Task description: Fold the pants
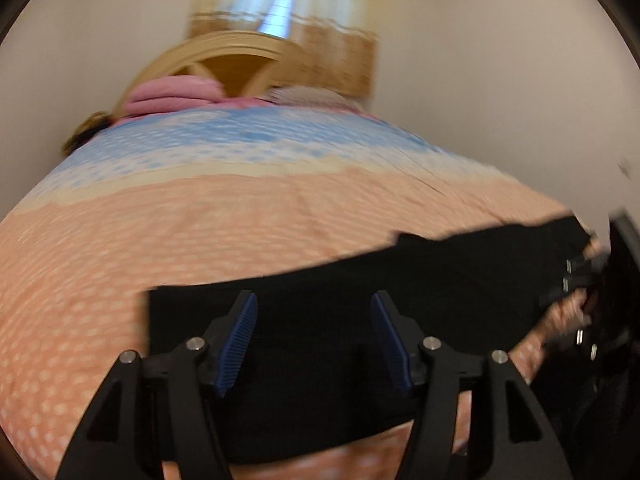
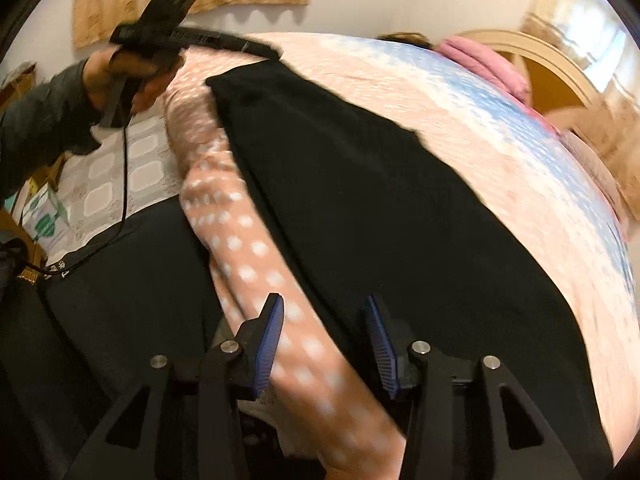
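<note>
Pants [image 1: 360, 320] (one black pair) lie on bedspread [image 1: 200, 232]; both hand-held grippers [image 1: 314, 340] [image 2: 322, 344] gape wide.

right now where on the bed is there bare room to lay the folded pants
The widest free patch is the peach dotted bedspread between the black pants and the blue band. The head end is crowded with pink pillows by the headboard. The near edge is tight: pants, left tongs and right tongs, both open.
</note>
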A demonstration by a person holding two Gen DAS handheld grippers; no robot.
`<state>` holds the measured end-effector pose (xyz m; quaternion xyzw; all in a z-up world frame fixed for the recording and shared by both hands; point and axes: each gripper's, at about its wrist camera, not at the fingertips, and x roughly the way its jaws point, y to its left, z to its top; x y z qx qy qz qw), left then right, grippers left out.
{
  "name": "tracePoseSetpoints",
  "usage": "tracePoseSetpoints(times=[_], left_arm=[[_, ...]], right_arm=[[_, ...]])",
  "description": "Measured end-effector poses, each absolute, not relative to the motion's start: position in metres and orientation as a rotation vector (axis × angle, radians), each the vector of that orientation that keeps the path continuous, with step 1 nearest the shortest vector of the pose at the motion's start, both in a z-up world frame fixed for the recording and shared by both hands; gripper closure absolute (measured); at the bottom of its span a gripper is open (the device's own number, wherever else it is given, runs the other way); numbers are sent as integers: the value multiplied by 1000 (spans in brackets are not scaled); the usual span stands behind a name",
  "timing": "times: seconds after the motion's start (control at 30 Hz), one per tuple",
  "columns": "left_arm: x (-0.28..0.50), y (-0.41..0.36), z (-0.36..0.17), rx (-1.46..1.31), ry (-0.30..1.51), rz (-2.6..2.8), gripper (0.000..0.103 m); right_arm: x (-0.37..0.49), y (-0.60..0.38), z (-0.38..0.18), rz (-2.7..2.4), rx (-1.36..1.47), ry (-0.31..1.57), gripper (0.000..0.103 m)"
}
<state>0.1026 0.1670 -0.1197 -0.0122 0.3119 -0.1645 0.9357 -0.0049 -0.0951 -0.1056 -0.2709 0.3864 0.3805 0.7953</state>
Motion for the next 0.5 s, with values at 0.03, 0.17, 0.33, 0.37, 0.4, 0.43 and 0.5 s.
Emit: tracePoseSetpoints(times=[0.03, 0.17, 0.33, 0.37, 0.4, 0.43, 0.5], left_arm=[[106, 148, -119, -1, 644, -371, 41], [113, 92, -116, 12, 649, -499, 41], [108, 17, -117, 71, 674, -656, 41], [106, 1, -117, 90, 677, -693, 41], [104, -10, -117, 98, 680, -717, 42], [102, -22, -116, 108, 684, -744, 42], [99, -49, -115, 142, 685, -800, 50]], right_arm=[[-4, -112, -102, 782, -559, 834, 58], [5, -186, -85, 589, -425, 831, 58], [6, -284, -63, 341, -182, 808, 58], [5, -300, -60, 291, -152, 802, 58], [5, -310, -59, 260, -134, 799, 58], [4, -329, -56, 205, -98, 792, 58], [2, -348, -49, 154, -47, 778, 58]])
